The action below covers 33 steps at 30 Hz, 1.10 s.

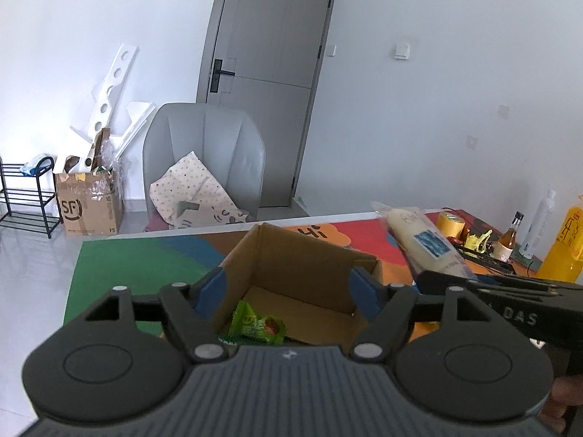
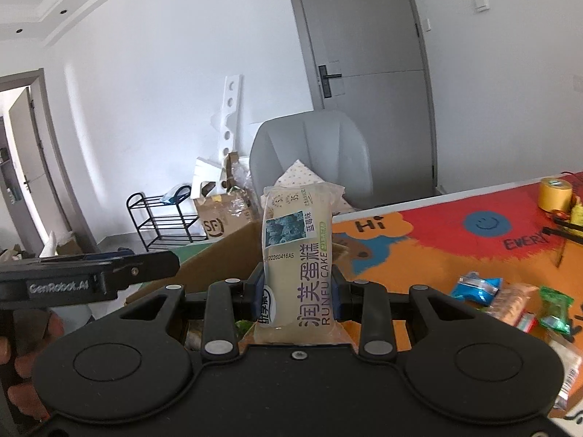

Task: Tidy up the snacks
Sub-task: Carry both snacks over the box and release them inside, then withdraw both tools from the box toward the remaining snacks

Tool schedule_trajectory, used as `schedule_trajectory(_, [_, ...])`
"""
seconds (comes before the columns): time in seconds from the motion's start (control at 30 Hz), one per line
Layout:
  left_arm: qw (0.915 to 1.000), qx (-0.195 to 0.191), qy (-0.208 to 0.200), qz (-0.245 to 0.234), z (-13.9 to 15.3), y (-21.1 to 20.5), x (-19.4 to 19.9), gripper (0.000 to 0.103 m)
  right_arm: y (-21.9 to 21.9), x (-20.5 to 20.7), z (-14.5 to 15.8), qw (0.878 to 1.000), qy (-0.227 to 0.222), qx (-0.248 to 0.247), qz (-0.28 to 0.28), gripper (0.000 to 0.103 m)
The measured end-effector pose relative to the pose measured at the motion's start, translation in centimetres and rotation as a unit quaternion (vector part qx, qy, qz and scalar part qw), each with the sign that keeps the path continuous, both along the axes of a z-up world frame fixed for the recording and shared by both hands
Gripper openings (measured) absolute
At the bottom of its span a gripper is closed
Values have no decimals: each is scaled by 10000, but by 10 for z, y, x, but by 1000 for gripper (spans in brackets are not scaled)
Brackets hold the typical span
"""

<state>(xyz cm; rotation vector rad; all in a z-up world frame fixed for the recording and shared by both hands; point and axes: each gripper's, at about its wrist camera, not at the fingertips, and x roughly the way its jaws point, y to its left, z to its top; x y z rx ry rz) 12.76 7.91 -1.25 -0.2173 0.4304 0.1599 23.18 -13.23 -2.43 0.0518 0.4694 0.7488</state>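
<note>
An open cardboard box [image 1: 302,262] stands on the colourful mat, with a green snack packet [image 1: 257,326] inside. My left gripper [image 1: 288,291] is open, its blue pads either side of the box, empty. My right gripper [image 2: 297,295] is shut on a pale cake packet [image 2: 297,255] labelled "RUNFU CAKE", held upright just right of the box [image 2: 226,255]. The cake packet also shows in the left wrist view [image 1: 422,244], raised at the box's right. Several loose snack packets [image 2: 510,300] lie on the mat to the right.
A yellow tape roll [image 2: 554,193], a small bottle [image 1: 508,240], a white bottle [image 1: 539,224] and a yellow bottle [image 1: 564,244] stand at the table's far right. A grey chair [image 1: 204,153] with a cushion is behind the table.
</note>
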Motion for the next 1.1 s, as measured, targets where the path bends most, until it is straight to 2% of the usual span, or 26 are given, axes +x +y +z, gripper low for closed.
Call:
schedule_trajectory(0.27, [9998, -76, 24, 183, -2, 13, -5, 80, 24, 12, 0, 9998, 60, 130, 127, 34])
schedule_trajectory(0.33, [9997, -88, 30, 218, -3, 16, -6, 81, 29, 17, -1, 9995, 123, 222, 172, 47])
schedule_trajectory(0.4, [9996, -99, 40, 244, -4, 18, -6, 83, 30, 20, -3, 9998, 133, 156, 48, 71])
schedule_trajectory(0.43, [9996, -103, 41, 252, -4, 19, -7, 83, 29, 20, -3, 9998, 107, 138, -67, 74])
schedule_trajectory(0.5, [9996, -96, 40, 276, -5, 20, -7, 89, 23, 18, -5, 9996, 117, 160, -183, 76])
schedule_trajectory(0.6, [9995, -64, 49, 318, -7, 20, -6, 91, 13, 16, -8, 9994, 231, 143, -233, 79])
schedule_trajectory(0.73, [9995, -84, 69, 291, -8, 16, -6, 92, -4, 4, -10, 9992, 164, 78, -357, 84])
schedule_trajectory(0.87, [9998, -19, 161, 147, -8, 4, -1, 94, -20, -2, -16, 9987, 257, 79, -424, 86])
schedule_trajectory(0.97, [9999, 24, 117, -12, -7, -8, 0, 94, -33, -5, -20, 9976, 351, 98, -597, 96])
schedule_trajectory(1.1, [9996, 65, 152, -243, -8, -25, 1, 94, -50, -8, -24, 9960, 427, 45, -777, 96])
